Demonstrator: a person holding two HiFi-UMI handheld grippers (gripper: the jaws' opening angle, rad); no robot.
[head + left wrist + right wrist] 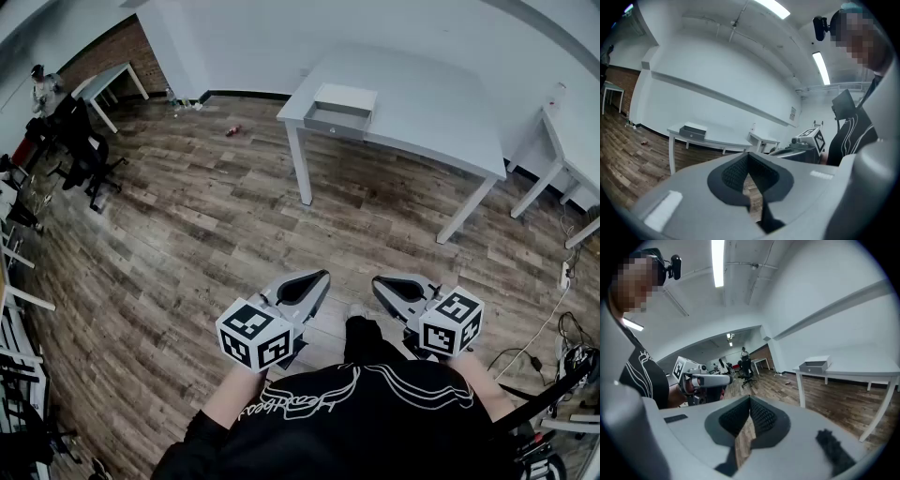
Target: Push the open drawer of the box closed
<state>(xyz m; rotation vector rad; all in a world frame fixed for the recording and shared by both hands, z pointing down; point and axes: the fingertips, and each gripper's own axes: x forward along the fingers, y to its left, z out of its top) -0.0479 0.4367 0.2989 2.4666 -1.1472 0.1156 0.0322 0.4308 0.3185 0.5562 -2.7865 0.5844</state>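
Head view: box [344,97] sits at the near-left corner of the worktop [431,117], drawer [335,120] pulled out; left gripper [314,279] and right gripper [384,283] low by the torso, well apart from it. Left gripper view: jaws clenched, empty. Right gripper view: likewise clenched, empty.

The small red item [232,130] on the brown plank floor [187,244] is too tiny to identify (a mere speck); the white side table [574,141] runs off the right edge.
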